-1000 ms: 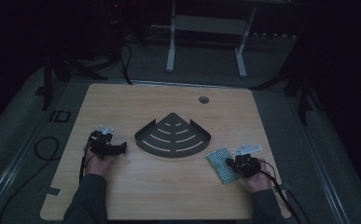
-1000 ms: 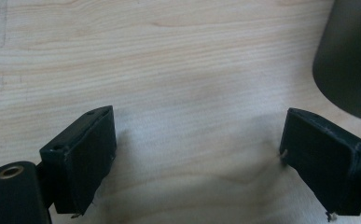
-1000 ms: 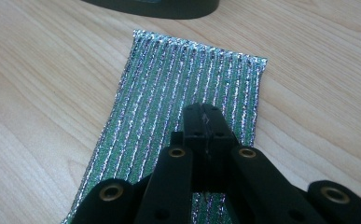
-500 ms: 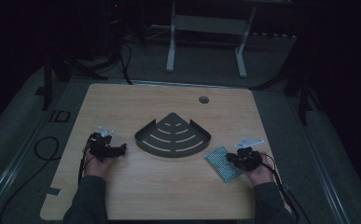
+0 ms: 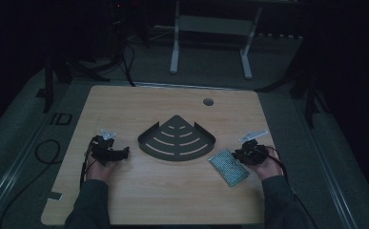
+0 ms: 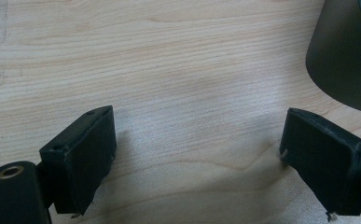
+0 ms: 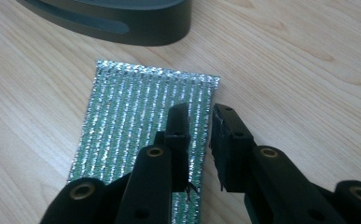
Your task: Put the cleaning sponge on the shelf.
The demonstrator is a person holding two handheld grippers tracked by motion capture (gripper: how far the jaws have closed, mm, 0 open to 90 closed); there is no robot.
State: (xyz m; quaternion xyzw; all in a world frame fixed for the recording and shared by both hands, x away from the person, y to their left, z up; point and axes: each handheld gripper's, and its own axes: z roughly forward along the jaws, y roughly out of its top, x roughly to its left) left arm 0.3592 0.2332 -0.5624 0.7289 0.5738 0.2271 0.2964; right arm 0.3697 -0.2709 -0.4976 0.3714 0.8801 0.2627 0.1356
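Shift since earlier: right tongs [image 5: 243,153] drawn slightly in over the near-right edge of the glittery green pouch [image 5: 228,167]; left tongs [image 5: 117,153] nudged a touch toward the tray, otherwise parked
Right tongs state: nearly closed, a narrow gap left between the jaws, straddling the pouch's right edge in the right gripper view [image 7: 200,126]; cannot tell whether any foil is actually pinched
Left tongs state: spread wide, holding nothing, bare wood between the jaws [image 6: 194,154]
Pouch position: flat on the tabletop [image 5: 125,105], just right of and nearer than the dark fan-shaped tray [image 5: 176,139], apart from it
Tray: centre of tabletop, slotted, nothing on it; its rim at the top of the right gripper view [image 7: 122,18]
Likely step: picking the pouch up by its edge, judged from jaw placement
Doing it well: lower one jaw tip to slide under the thin edge, close fully before lifting, lift slowly since the flat foil may slip or curl
Risk: closing on wood alone and pushing the pouch away
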